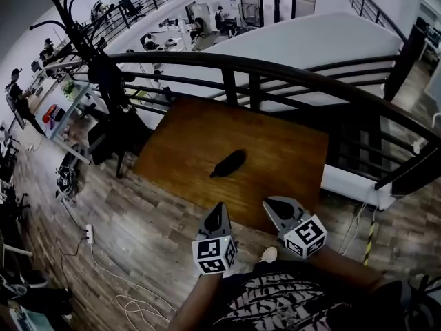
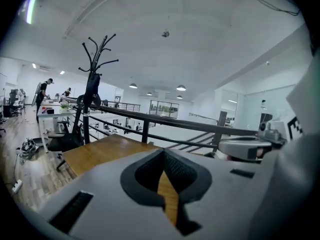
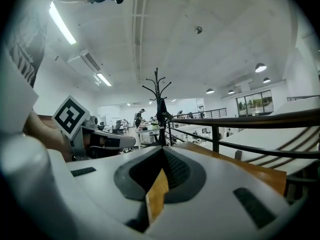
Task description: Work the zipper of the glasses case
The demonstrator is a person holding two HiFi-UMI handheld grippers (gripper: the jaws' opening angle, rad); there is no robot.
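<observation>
Two pairs of fingers: the left gripper's [image 2: 163, 153] fingers [image 2: 146, 172] and the right gripper's [image 3: 162, 154] fingers [image 3: 178, 172] are each pressing tip to tip, gripping nothing; only a sliver of brown wood is showing through the slit below each pair of tips.
Left gripper: it is hovering at the near edge of the table [image 1: 289, 150], pointing across the top.
Right gripper: it is hovering just beside the left one, pointing the same way, the two marker cubes sitting side by side in the head view.
Glasses case [image 1: 229, 163]: dark and long, it is lying slantwise near the middle of the table, ahead of both grippers and apart from them, with nothing touching it.
Table: its wooden top is standing against a dark railing [image 1: 275, 74].
Farther out: a black coat rack [image 1: 76, 29] is standing beyond the table's left corner, and cables are trailing over the wooden floor [image 1: 138, 219] at the left.
</observation>
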